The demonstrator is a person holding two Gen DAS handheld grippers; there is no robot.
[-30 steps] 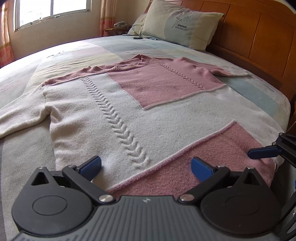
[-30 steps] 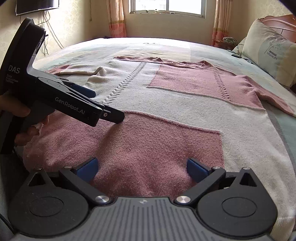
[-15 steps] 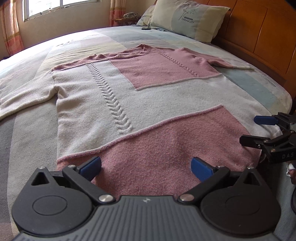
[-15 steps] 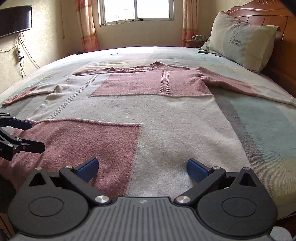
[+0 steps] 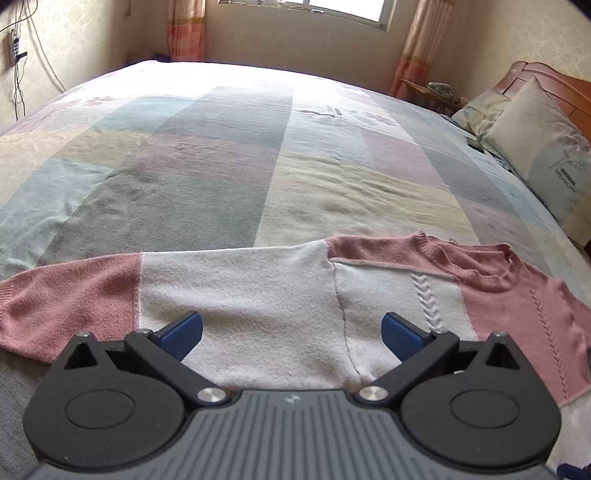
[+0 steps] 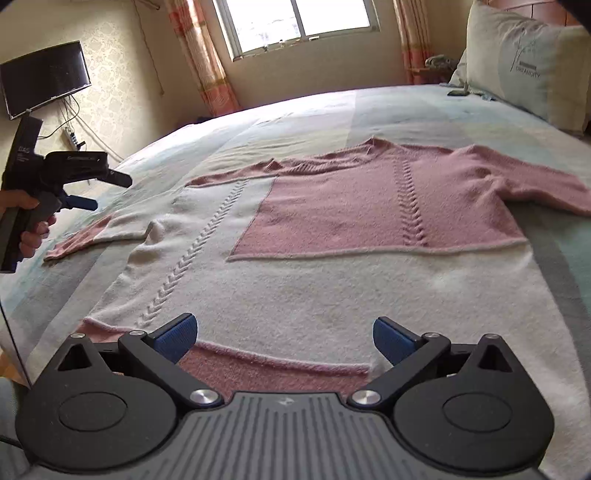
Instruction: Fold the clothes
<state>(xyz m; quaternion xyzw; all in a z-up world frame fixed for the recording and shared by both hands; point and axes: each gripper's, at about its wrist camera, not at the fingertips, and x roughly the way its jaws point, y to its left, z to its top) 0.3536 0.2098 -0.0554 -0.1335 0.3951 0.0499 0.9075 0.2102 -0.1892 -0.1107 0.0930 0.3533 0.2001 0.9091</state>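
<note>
A pink and cream knitted sweater [image 6: 314, 229] lies flat on the bed, front up, both sleeves spread out. In the left wrist view its left sleeve [image 5: 236, 291] runs across the frame, with a pink cuff at the far left. My left gripper [image 5: 291, 332] hovers open just above that sleeve near the shoulder seam; the same left gripper [image 6: 99, 190] shows at the left of the right wrist view, held by a hand. My right gripper [image 6: 284, 338] stands open over the sweater's hem, nothing between its fingers.
The bed carries a pastel patchwork cover [image 5: 229, 177]. Pillows [image 6: 524, 59] lean on a wooden headboard at the right. A window [image 6: 295, 22] with curtains is at the far wall, and a wall television [image 6: 44, 83] hangs on the left. The bed's edge drops off at the lower left.
My left gripper has swung from the hem to the left sleeve and now faces across the bed. My right gripper moved back over the hem's middle. Both stayed open.
</note>
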